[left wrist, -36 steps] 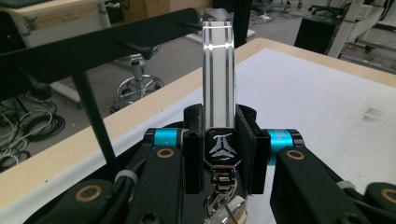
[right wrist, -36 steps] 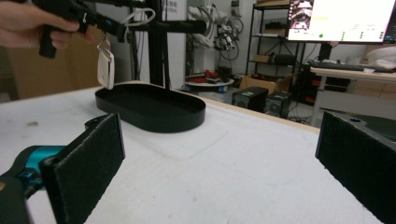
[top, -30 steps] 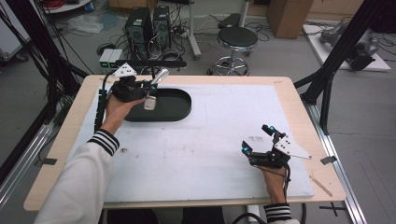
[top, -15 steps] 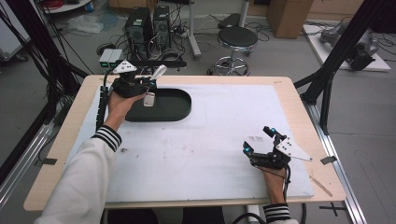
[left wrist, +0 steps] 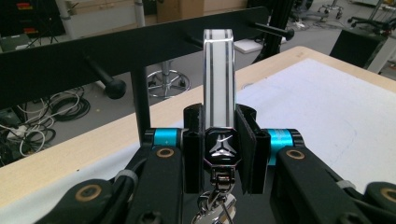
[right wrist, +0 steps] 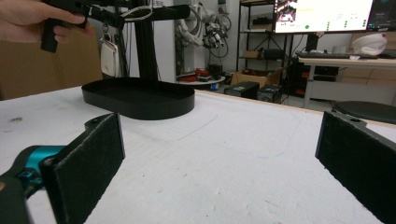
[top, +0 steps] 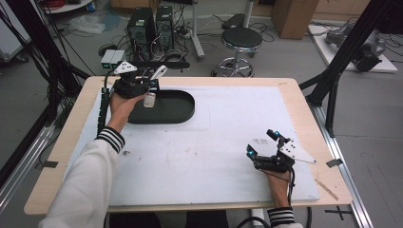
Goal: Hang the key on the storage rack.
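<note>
High view shows the left gripper held at the far left of the surface, above the far-left end of a black oval tray. Its jaws are pinched on a keychain strap, a pale band that slants up and away from the gripper toward a black peg rack standing at the far edge. A small silvery tag hangs below the gripper, over the tray. The left hand wraps the gripper's handle, with a white sleeve with striped cuff trailing back to the near edge.

Left gripper view shows the strap close: white with two dark stripes, standing upright between the two black jaws, which press against its sides. At the strap's lower end sits a dark emblem plate with a metal clasp below it. Beyond the strap runs the rack's black crossbar, with round-tipped pegs sticking out toward the camera.

The right gripper rests low at the near right of the surface, well apart from the tray, its jaws spread wide. Right gripper view shows the two felt-faced pads far apart with bare white surface between them, the tray farther off, and the tag dangling beneath the other hand.
</note>
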The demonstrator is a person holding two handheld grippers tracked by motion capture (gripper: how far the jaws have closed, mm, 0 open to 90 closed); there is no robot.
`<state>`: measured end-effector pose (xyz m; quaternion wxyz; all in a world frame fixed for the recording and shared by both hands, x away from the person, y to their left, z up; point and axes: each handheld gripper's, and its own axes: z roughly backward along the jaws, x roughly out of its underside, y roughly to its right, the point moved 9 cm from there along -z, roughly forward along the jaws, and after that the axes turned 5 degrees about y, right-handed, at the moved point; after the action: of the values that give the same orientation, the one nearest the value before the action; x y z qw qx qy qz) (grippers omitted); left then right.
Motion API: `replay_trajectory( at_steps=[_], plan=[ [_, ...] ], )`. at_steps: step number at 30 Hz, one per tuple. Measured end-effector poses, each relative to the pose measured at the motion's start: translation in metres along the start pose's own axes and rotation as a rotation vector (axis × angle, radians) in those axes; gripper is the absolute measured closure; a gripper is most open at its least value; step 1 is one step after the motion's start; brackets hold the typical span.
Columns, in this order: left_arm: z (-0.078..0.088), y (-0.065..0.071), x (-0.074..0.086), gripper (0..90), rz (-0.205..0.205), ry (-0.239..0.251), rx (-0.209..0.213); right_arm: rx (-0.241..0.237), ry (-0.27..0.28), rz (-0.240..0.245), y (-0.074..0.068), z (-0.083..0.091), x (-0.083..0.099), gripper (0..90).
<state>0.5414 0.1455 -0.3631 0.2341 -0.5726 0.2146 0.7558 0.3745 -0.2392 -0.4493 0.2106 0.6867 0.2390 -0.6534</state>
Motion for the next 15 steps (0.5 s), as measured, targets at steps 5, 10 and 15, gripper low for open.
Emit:
replay_trajectory(
  at_steps=[5, 10, 15],
  plan=[
    [-0.0026, -0.0013, 0.0003, 74.1, 0.013, 0.013, -0.008, 0.001, -0.008, 0.001, 0.0004, -0.0001, 0.0024, 0.3],
    [-0.0049, -0.0026, 0.0019, 74.1, 0.02, 0.015, -0.008, 0.002, -0.006, 0.006, 0.0001, 0.0, 0.003, 0.3],
    [-0.0073, -0.0044, 0.0043, 74.1, 0.022, 0.016, -0.011, 0.0, -0.003, 0.004, 0.0001, 0.0001, 0.0034, 0.3]
  ],
)
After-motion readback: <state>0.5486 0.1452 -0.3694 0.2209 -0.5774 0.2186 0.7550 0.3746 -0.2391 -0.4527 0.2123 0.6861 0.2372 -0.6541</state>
